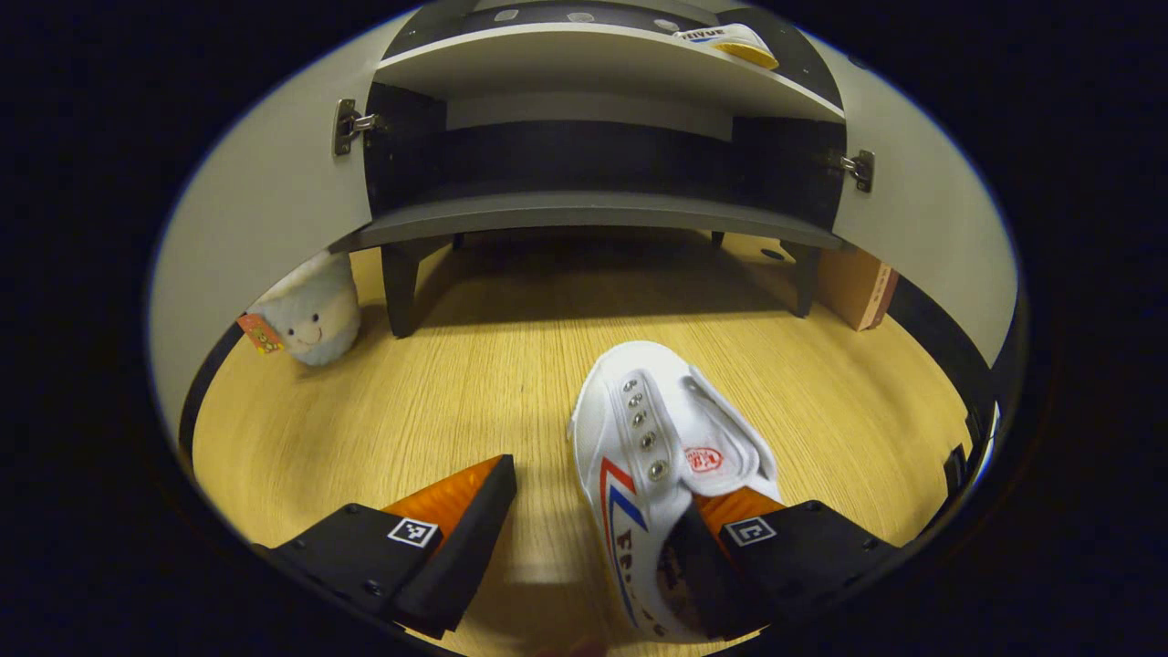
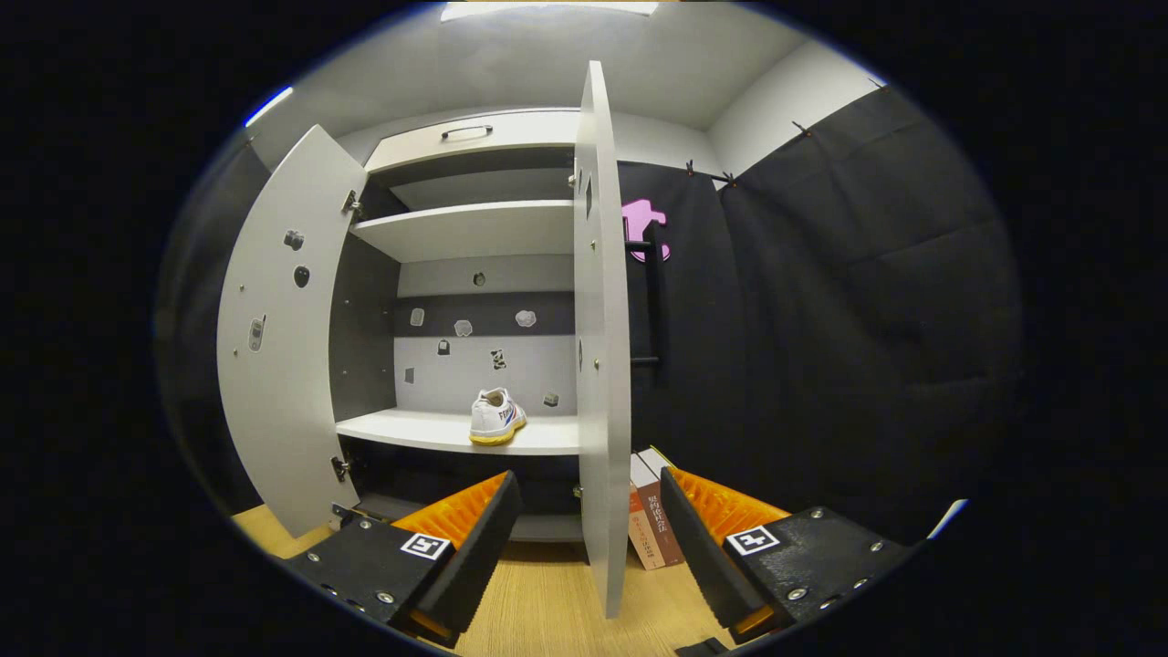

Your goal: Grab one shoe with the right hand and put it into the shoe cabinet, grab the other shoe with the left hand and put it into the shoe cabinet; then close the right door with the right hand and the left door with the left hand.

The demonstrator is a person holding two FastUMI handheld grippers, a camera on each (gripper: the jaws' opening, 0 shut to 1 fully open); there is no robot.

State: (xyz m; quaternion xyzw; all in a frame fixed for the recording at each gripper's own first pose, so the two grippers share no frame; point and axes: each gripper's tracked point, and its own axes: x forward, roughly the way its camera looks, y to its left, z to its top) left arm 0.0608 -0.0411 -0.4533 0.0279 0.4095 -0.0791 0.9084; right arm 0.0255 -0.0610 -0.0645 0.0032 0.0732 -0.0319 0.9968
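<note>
A white shoe with red and blue stripes lies on the wooden floor, toe toward the shoe cabinet. My left gripper is open and low over its heel end. One finger sits at the shoe's opening, the other stands apart on the floor side. The other white shoe rests on the cabinet's middle shelf; the left gripper view catches its sole. My right gripper is open and empty, held back from the cabinet with the right door's edge straight ahead.
Both cabinet doors stand wide open: left door, right door. A white plush toy sits by the cabinet's left leg. Books lean beside the right side. Black cloth hangs to the right.
</note>
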